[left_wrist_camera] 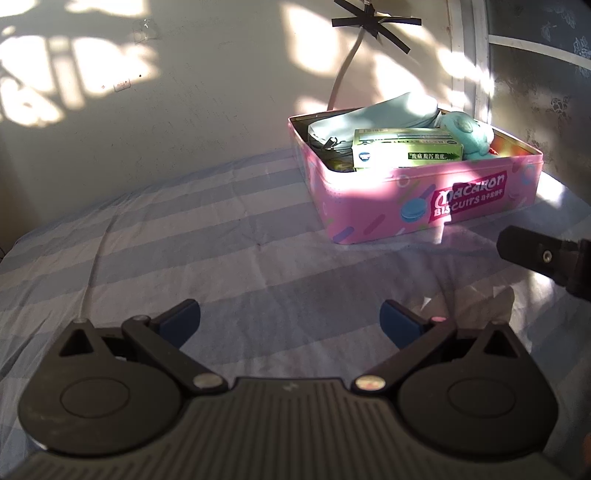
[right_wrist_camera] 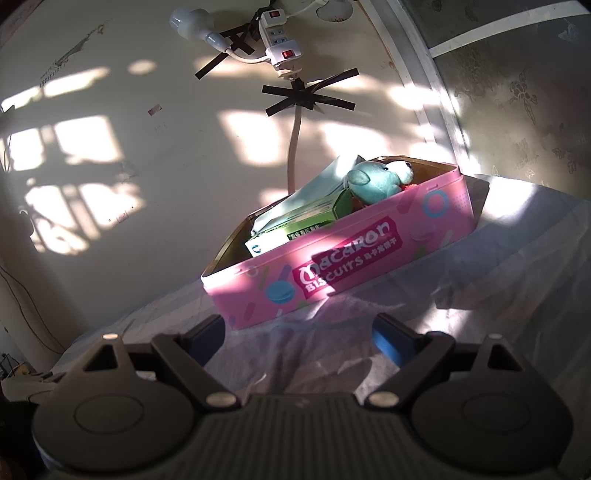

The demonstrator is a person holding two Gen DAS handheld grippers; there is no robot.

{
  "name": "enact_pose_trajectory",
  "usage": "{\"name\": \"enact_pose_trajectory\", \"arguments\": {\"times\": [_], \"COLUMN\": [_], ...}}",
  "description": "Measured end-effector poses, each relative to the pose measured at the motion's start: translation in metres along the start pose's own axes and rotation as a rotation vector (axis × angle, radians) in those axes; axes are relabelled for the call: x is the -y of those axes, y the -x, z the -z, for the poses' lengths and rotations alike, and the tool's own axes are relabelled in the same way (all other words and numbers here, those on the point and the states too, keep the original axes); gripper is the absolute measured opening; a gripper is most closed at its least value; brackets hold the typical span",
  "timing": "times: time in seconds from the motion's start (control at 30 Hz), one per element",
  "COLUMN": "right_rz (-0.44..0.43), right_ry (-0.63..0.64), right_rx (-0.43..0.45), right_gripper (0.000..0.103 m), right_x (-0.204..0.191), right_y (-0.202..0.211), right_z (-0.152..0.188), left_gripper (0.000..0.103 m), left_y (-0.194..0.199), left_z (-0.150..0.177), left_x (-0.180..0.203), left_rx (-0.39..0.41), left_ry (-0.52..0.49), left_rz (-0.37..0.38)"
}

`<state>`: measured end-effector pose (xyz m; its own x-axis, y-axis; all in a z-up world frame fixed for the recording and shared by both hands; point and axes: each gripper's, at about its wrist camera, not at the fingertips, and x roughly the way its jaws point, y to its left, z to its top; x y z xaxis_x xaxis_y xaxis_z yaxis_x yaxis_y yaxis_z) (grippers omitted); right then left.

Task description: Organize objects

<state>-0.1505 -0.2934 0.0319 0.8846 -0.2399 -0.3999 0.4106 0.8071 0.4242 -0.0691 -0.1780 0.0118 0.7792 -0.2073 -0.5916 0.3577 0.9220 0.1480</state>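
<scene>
A pink macaron biscuit tin stands open on the striped bed sheet, against the wall. In it lie a green box, a pale blue pouch and a teal plush toy. My left gripper is open and empty, low over the sheet in front and to the left of the tin. My right gripper is open and empty, just before the tin's near corner. The green box, the pouch and the plush toy also show in the right wrist view. Part of the right gripper shows at the left view's right edge.
A power strip is taped to the wall above the tin, its cable running down behind it. A lamp bulb hangs beside it. A window frame and a curtain stand at the right.
</scene>
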Motion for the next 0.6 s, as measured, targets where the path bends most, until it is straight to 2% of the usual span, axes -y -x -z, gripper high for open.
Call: {"name": "enact_pose_trajectory", "arguments": {"times": [0.6], "right_rz": [0.003], "right_ry": [0.001], "right_rx": [-0.004], "right_gripper": [0.09], "right_x": [0.0023], "right_y": [-0.0032], "right_z": [0.0017], "left_gripper": [0.103], "left_y": [-0.0027], "left_z": [0.001], "left_x": [0.0033], "left_rx": [-0.013], "left_ry": [-0.009], "left_rz": [0.011]}}
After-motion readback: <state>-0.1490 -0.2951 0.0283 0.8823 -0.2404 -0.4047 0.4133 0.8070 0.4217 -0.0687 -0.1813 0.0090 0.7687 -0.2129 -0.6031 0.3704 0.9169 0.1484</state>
